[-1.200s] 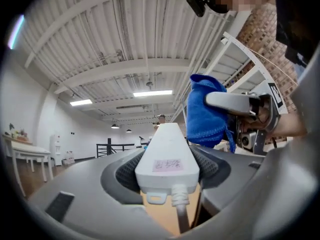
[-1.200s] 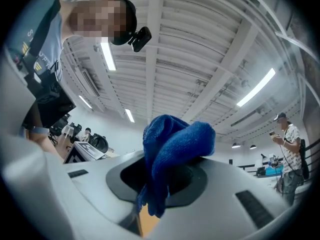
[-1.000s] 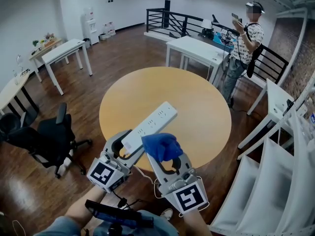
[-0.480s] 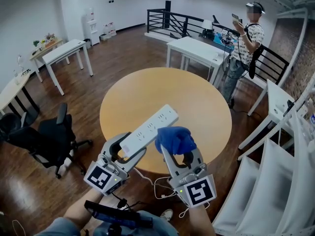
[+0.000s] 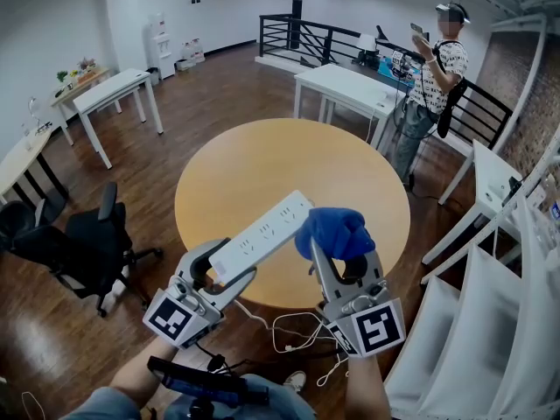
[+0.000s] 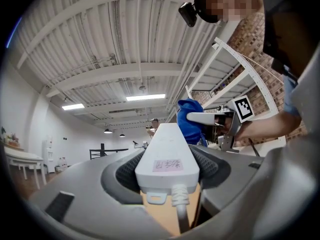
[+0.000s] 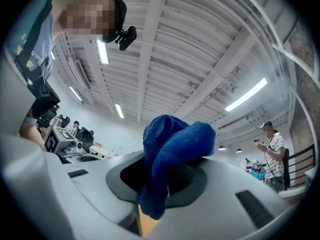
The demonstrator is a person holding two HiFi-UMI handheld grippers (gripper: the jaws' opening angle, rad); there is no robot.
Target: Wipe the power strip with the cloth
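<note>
Holds the white power strip by its cord end, jaws of the left gripper clamped on its sides, raised above the round wooden surface. Pinches the bunched blue cloth in the right gripper, just beside the strip's far end; cannot tell whether touching. Shows, only in the left gripper view, a small pink label above the cable, print unreadable. Shows the sockets only in the head view.
</note>
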